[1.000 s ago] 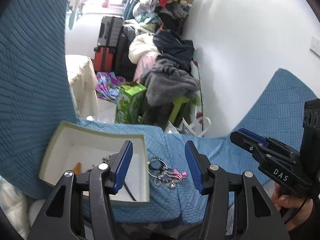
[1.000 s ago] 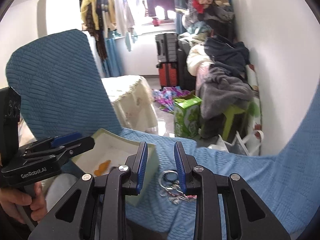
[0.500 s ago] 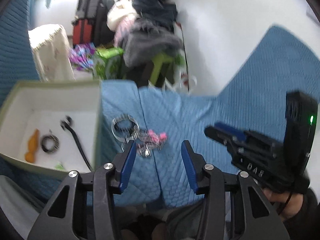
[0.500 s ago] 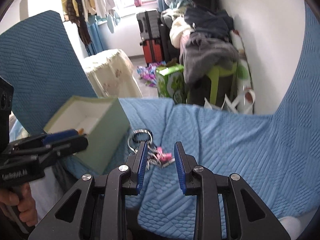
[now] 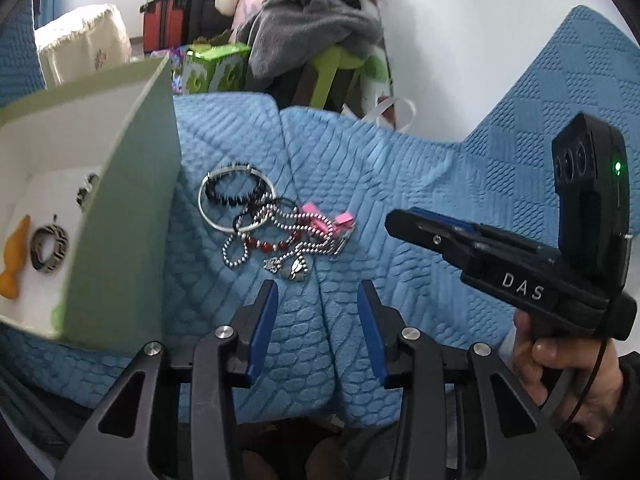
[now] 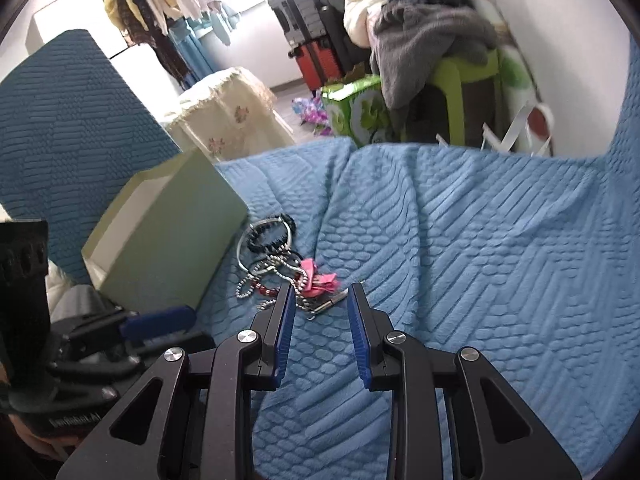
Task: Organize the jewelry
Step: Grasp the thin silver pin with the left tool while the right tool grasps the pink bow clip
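Both grippers have come down closer to the jewelry since a second ago, and the box now sits nearer the left camera, its green wall filling more of that view.

From the left wrist, the left gripper [image 5: 318,304] hangs with its blue pads well apart and nothing between them, just short of the jewelry pile [image 5: 272,232] on the blue quilt [image 5: 400,184]. The pile is a tangle: a silver bangle [image 5: 208,212] with a black bead bracelet [image 5: 232,196] inside it, a ball chain [image 5: 236,254], a red bead strand [image 5: 268,245], pink clips [image 5: 320,220] and a small pendant [image 5: 296,270] nearest the pads. The box [image 5: 128,208] stands just left of the pile, almost touching the bangle. Inside it lie a striped ring [image 5: 48,250] and an orange piece [image 5: 14,266]. The right gripper [image 5: 432,232] reaches in from the right, its tip near the pink clips; from here I cannot tell how wide it stands. A hand [image 5: 568,372] grips its handle.

From the right wrist, the right gripper [image 6: 320,312] is parted a moderate way and holds nothing. Its tips sit right at the near edge of the jewelry pile [image 6: 280,268], with the pink clips [image 6: 316,276] just ahead between them. The box [image 6: 168,240] stands left of the pile, its opening mostly hidden from this side. The left gripper [image 6: 160,320] shows low on the left, side on.
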`<state>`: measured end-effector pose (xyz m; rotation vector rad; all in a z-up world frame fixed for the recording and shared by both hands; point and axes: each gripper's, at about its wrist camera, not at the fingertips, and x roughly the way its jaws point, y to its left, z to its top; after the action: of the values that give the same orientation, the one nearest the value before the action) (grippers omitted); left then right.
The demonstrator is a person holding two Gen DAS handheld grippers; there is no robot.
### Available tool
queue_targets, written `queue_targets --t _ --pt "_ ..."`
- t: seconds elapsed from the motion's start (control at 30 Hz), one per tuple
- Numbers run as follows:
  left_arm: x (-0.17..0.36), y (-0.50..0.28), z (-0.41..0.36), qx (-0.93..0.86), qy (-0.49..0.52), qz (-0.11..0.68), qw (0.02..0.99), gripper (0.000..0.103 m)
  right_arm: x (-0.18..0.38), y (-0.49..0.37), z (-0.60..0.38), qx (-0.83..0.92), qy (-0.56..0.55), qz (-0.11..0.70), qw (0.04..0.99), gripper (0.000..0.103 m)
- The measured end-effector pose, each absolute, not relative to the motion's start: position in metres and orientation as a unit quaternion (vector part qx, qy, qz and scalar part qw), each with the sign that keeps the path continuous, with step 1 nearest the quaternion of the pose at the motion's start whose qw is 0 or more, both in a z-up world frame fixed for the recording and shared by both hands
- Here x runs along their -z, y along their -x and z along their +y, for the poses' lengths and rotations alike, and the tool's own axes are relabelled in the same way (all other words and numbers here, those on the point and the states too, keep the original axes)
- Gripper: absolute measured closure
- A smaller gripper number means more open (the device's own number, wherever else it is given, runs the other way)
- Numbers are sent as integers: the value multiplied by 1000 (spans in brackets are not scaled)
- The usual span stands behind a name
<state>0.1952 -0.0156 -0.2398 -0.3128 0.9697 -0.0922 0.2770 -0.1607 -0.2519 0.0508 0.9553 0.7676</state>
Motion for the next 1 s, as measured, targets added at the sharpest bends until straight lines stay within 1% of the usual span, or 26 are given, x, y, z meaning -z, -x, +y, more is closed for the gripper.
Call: queue_targets --t 0.1,0.17,0.2,0.33,0.37,0.4,0.43,0.63,0.67,0.8,0.83,0.93,0.97,1.0 --pt "247 -204 -17 38 148 468 871 64 259 -283 -148 -370 -2 444 816 78" --pt "253 -212 -19 34 141 471 870 65 265 -287 -144 -383 -6 444 810 78" --pt "255 -215 -20 32 140 473 869 68 267 -290 -143 -385 -7 444 809 78" --pt "265 -225 -20 23 134 475 869 69 275 -300 -140 -390 -10 447 805 78" --pt "267 -227 -20 24 132 476 869 70 277 -302 -139 -391 -12 450 803 78" --pt "269 -228 -22 26 127 476 870 76 281 -304 -138 -392 -12 455 799 78" --pt "270 -230 -23 24 119 478 870 78 284 -306 -138 -393 -10 459 797 78" --pt "270 -231 -27 26 94 469 878 78 291 -309 -137 -413 -27 469 780 78" --pt "270 -231 -29 25 89 468 879 79 292 -308 -135 -416 -25 470 778 80" --pt "270 -231 -33 23 72 467 881 90 291 -302 -127 -424 -5 467 776 87" --pt "270 -232 -33 22 70 466 882 91 289 -299 -127 -423 0 464 779 91" --pt "271 -233 -29 26 84 467 880 95 287 -297 -127 -416 7 460 785 91" --pt "271 -234 -27 29 91 470 878 101 286 -297 -128 -413 9 457 788 91" --pt "273 -235 -26 31 97 475 874 101 285 -296 -130 -408 9 454 792 91"
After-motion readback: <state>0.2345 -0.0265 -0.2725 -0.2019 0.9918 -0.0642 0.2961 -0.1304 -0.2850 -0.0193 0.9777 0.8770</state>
